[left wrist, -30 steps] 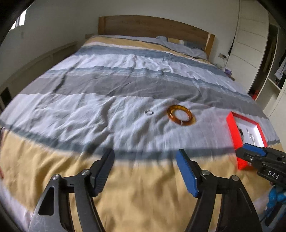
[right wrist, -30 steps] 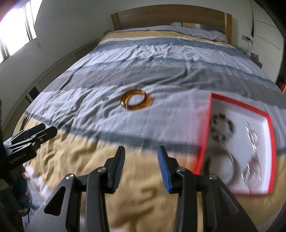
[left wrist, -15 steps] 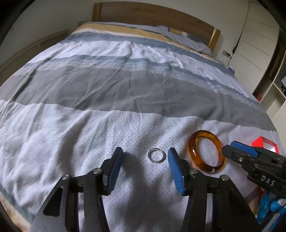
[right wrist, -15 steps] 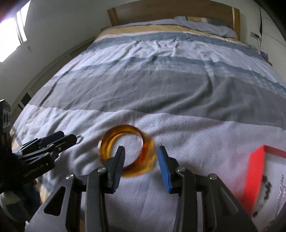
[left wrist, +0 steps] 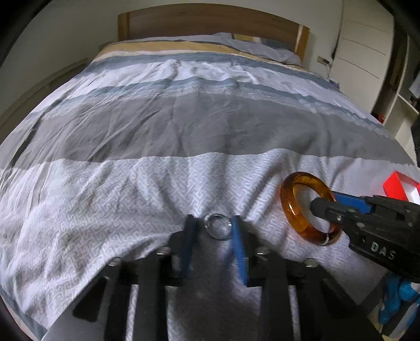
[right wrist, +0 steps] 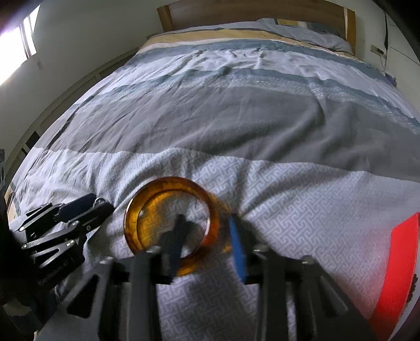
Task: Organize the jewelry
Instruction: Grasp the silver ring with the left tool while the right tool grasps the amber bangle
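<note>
Left tool: the left tool (left wrist: 214, 228) is down at the bedcover, its two blue-padded fingers (left wrist: 237, 236) narrowed around the small silver metal ring (left wrist: 218, 226); the right pad looks to touch the ring's rim, a sliver of gap shows on the left side, so contact on both sides cannot be told
Small ring: lies flat on the pale grey patterned band of the striped bedcover (left wrist: 131, 199), between the left tool's fingertips; in the right wrist view only a glint of it shows at the left tool's tip (right wrist: 98, 201)
Right tool: the right tool (right wrist: 207, 230) straddles the near-right rim of the translucent amber round bangle (right wrist: 170, 228), dark left finger (right wrist: 178, 230) inside the hoop, blue right finger outside it; the fingers stand moderately apart with the rim between them, and the blur hides whether they pinch it
Amber bangle: on the same pale patterned band, just to the right of the small ring; from the left wrist view (left wrist: 307, 207) it looks tipped up, far edge raised, with the right tool's finger (left wrist: 321, 207) through it
Red box: red-walled open box with white lining (right wrist: 401, 262), near right on the bedcover, well apart from the bangle; contents mostly cut off
Surroundings: wooden headboard (left wrist: 210, 21) at the far end of the bed
</note>
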The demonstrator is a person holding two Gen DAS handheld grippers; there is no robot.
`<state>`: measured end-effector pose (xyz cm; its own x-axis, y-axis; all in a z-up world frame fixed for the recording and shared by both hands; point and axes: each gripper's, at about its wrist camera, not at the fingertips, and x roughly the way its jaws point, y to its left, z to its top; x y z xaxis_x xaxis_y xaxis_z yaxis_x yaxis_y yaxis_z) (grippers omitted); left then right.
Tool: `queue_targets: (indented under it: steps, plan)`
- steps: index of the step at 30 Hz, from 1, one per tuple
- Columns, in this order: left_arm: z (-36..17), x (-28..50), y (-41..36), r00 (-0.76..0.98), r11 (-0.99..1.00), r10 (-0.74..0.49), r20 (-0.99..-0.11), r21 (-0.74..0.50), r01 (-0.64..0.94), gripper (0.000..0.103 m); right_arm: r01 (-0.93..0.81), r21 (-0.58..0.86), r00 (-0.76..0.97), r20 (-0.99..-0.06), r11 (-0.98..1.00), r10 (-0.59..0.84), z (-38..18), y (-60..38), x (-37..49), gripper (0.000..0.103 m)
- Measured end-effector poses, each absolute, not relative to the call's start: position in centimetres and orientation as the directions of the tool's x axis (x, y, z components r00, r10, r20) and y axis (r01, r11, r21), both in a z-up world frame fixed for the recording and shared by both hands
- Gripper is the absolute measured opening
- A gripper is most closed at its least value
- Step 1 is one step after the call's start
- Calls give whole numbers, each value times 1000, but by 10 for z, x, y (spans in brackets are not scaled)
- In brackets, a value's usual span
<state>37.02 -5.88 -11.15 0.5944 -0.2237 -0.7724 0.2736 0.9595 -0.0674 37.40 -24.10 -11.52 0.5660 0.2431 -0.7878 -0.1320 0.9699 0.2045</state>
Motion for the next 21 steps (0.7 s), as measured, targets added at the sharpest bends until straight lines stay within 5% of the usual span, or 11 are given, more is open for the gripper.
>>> queue_targets:
  steps: [2, 21]
  plan:
    - [-110, 368, -59, 598, 958, -228, -768, -68, 277, 20, -132, 207, 566, -787, 969, 245, -114, -242, 372, 10]
    - [-27, 283, -74, 625, 929, -342, -702, -154, 335, 20, -83, 239, 682, -694, 967, 230, -30, -282, 270, 9]
